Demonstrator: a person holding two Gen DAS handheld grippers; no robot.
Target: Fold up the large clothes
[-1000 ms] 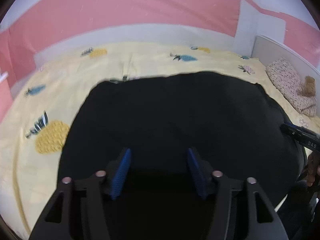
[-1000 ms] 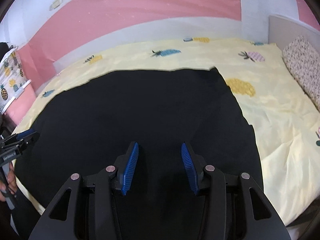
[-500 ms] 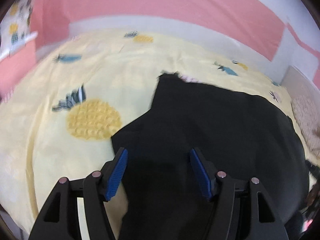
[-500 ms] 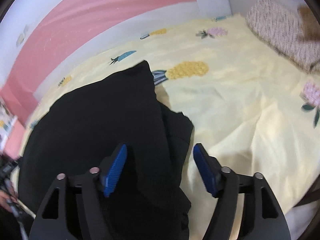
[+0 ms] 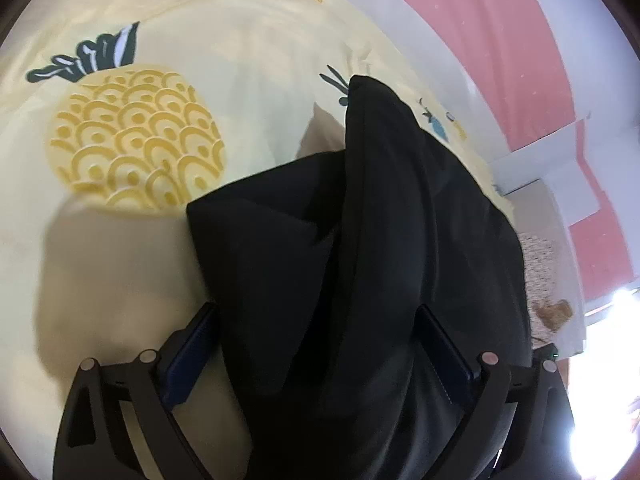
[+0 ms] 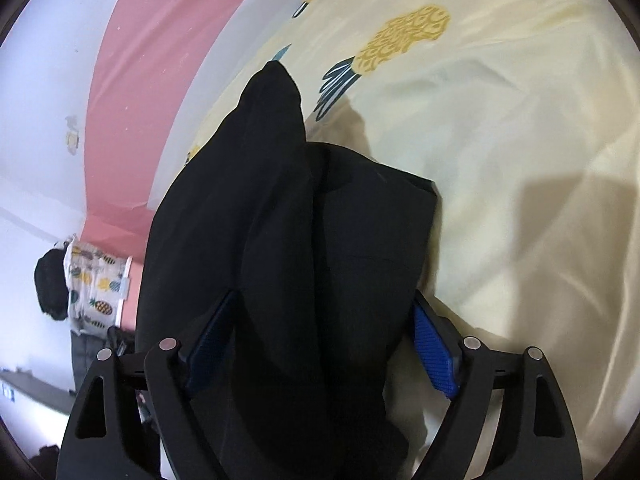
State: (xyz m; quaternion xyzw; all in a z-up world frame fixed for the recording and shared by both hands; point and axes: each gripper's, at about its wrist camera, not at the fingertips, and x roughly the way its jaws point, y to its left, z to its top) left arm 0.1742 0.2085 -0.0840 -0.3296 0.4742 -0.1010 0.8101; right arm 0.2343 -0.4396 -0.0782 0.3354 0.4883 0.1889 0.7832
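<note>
A large black garment (image 5: 380, 200) lies on a pale yellow bedsheet (image 5: 120, 260) printed with pineapples. Its left side is bunched into a raised fold, and that fold runs between the fingers of my left gripper (image 5: 314, 312). The jaws are opening wide and the blue pads stand beside the cloth without pinching it. In the right wrist view the garment (image 6: 272, 200) rises in a similar ridge between the fingers of my right gripper (image 6: 324, 298). Those jaws are opening too, and the pads sit clear at either side. The cloth under each gripper is hidden.
The bedsheet (image 6: 520, 160) stretches bare to the right of the garment. A patterned pillow (image 5: 540, 264) lies at the bed's far end. A pink and white wall (image 5: 520, 40) borders the bed. Pineapple-print fabric (image 6: 92, 280) hangs beside a dark item (image 6: 50, 284).
Both grippers moved outward from over the garment's middle to its side edges, dropped lower and rolled. Their jaws spread much wider. The garment's edges now stand bunched between the fingers.
</note>
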